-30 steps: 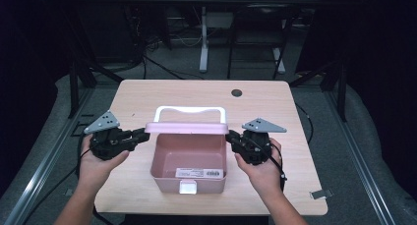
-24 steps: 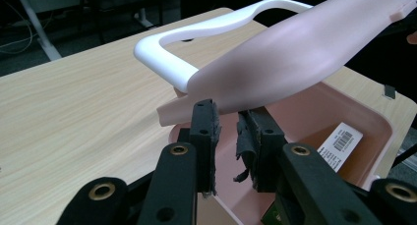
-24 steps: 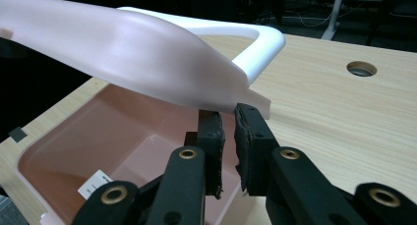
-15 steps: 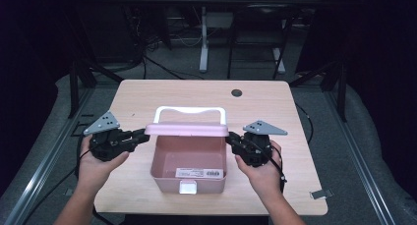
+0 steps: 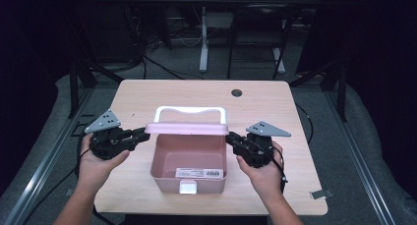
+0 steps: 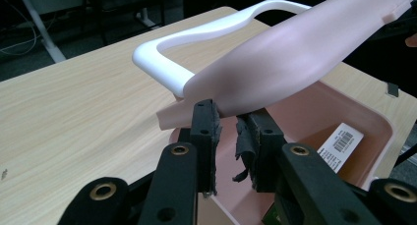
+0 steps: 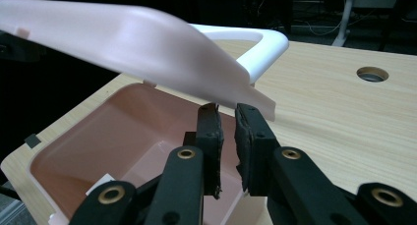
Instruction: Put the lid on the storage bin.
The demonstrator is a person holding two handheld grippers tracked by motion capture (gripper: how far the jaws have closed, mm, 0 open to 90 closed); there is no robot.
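A pink box stands open on the wooden table, with a barcode label on its floor and a white latch at its front. Its pink lid hovers above the box's far rim, and the lid's white handle points away from me. My left gripper is shut on the lid's left end and my right gripper on its right end. In the left gripper view the gripper nips the lid at its edge. The right gripper grips the lid from below its corner.
The box sits near the table's front edge. A round cable hole lies at the back of the table, and a small grey clip rests by the front right corner. Dark stands and cables surround the table.
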